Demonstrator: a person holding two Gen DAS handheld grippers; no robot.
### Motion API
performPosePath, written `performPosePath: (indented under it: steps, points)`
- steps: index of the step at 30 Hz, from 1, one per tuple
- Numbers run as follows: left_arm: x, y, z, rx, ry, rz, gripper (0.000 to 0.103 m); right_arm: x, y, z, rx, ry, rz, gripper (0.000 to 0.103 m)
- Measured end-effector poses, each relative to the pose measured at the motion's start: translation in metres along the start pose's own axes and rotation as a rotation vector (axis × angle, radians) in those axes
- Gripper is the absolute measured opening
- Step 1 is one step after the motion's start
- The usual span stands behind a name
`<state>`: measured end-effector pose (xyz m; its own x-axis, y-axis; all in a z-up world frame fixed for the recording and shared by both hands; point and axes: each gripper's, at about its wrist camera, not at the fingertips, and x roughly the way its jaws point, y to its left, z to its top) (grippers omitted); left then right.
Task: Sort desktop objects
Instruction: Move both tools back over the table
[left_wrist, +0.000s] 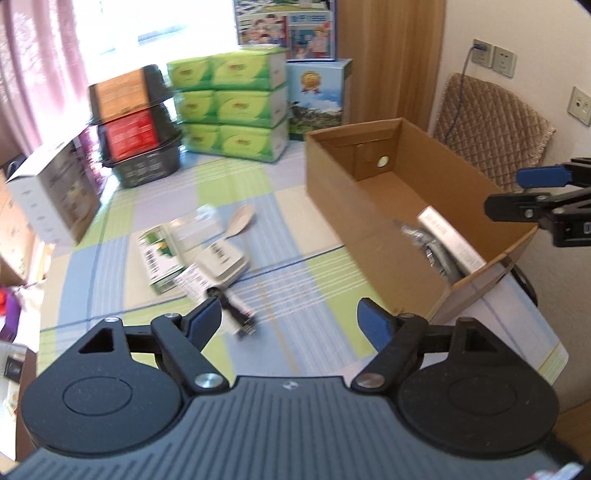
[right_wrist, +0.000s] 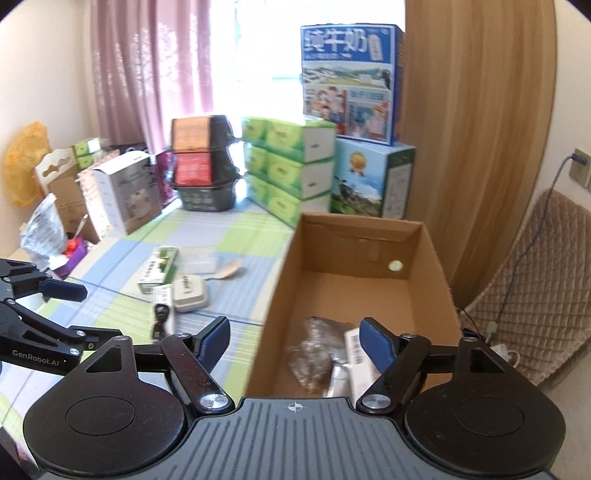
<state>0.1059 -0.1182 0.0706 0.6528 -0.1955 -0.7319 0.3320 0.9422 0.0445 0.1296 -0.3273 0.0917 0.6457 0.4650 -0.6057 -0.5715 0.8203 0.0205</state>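
Observation:
An open cardboard box (left_wrist: 332, 192) (right_wrist: 280, 288) stands on the checked tablecloth and holds a crinkled clear bag (left_wrist: 417, 236) (right_wrist: 317, 350) and a white carton (left_wrist: 454, 240) (right_wrist: 354, 354). Left of it lie a green box (left_wrist: 159, 254) (right_wrist: 159, 269), a clear plastic case (left_wrist: 195, 229) (right_wrist: 197, 260), a wooden spoon (left_wrist: 240, 221) (right_wrist: 229, 269), a beige case (left_wrist: 225, 258) (right_wrist: 190, 291) and a packaged black cable (left_wrist: 221, 299) (right_wrist: 162, 314). My left gripper (left_wrist: 290, 314) (right_wrist: 79, 312) hovers open just short of the cable pack. My right gripper (right_wrist: 295, 334) (left_wrist: 506, 192) is open over the box's near end, holding nothing.
At the back stand green tissue packs (left_wrist: 236, 107), a black basket (left_wrist: 147, 166) with red and orange boxes, a white appliance box (left_wrist: 55, 195) and blue milk cartons (right_wrist: 347, 81). A quilted chair (right_wrist: 535, 277) sits right of the table. The table's edge (left_wrist: 535, 332) runs near the box.

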Motion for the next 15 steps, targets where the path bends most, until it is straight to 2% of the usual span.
performPosePath:
  steps: [8,15]
  points:
    - [-0.026,0.043,-0.031,-0.078,0.001,0.082,0.087,-0.006,0.041,-0.008,-0.036,-0.013,0.057,0.097]
    - [-0.036,0.079,-0.059,-0.164,-0.001,0.130,0.097,-0.004,0.072,-0.017,-0.059,-0.005,0.104,0.101]
